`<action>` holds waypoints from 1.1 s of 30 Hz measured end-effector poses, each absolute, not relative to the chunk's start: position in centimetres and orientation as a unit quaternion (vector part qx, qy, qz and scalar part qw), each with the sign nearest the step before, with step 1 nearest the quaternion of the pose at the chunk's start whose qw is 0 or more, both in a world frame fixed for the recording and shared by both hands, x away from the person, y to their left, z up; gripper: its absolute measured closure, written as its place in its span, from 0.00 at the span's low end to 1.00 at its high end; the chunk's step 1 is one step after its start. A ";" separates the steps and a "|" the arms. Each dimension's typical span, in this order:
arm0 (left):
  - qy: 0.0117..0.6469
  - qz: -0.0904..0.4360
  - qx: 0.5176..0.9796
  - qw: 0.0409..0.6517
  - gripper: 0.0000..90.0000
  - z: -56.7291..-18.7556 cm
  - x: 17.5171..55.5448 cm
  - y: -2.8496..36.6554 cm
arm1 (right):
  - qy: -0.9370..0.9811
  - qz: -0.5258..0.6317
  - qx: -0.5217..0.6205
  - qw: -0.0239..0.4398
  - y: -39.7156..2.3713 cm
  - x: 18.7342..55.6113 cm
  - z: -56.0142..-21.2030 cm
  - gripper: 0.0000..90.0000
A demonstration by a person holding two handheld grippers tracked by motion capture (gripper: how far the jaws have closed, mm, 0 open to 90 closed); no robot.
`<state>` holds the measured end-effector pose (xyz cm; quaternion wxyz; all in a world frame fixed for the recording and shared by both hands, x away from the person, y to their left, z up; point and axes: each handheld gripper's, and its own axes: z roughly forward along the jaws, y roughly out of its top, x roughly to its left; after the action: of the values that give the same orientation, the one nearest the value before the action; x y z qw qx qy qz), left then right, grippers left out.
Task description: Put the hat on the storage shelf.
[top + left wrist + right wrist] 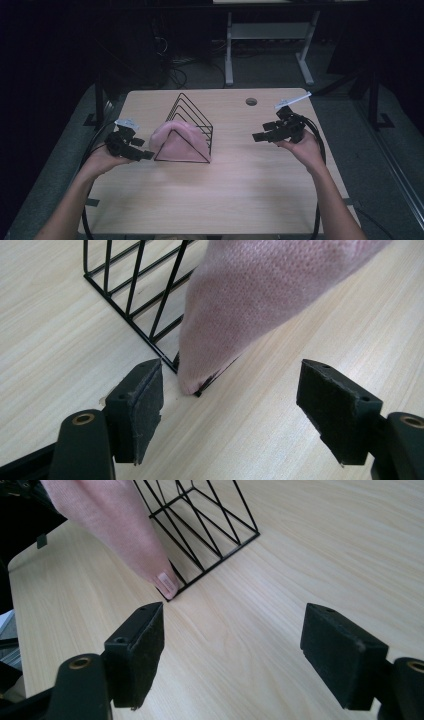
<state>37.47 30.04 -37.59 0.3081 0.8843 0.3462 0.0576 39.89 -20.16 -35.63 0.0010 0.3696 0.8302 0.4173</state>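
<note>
A pink knitted cloth (176, 141) hangs draped over a black wire triangular rack (192, 117) at the middle of the wooden table (235, 195). My left gripper (141, 149) sits just left of the rack, open, nothing between its jaws. In the left gripper view the pink cloth (260, 295) ends at the wire rack's (135, 300) corner, just ahead of my open left gripper (230, 405). My right gripper (261, 136) hovers off to the rack's right, open and empty. The right gripper view has the pink cloth (115, 535), with a small label, on the rack (210, 535) beyond my right gripper (232, 655).
A round cable hole (251, 101) lies near the table's far edge. Behind the table stands a white desk frame (270, 45) with cables on a dark floor. Bare tabletop stretches in front of the rack and to its right.
</note>
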 end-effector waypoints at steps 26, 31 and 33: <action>0.354 0.061 0.882 0.303 0.25 -38.8 36.4 29.7 | 0.808 0.411 0.423 0.014 -25.2 36.9 -38.9 0.25; 0.358 0.065 0.879 0.307 0.25 -39.0 35.9 30.0 | 0.803 0.408 0.434 0.014 -26.2 36.2 -39.7 0.25; 0.359 0.065 0.880 0.305 0.25 -39.2 35.6 30.1 | 0.801 0.407 0.439 0.014 -26.6 35.8 -40.0 0.25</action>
<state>35.64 30.07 -39.17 0.3052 0.8795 0.3592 0.0653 35.82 -26.62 -39.97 0.0145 0.4393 0.8009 0.4066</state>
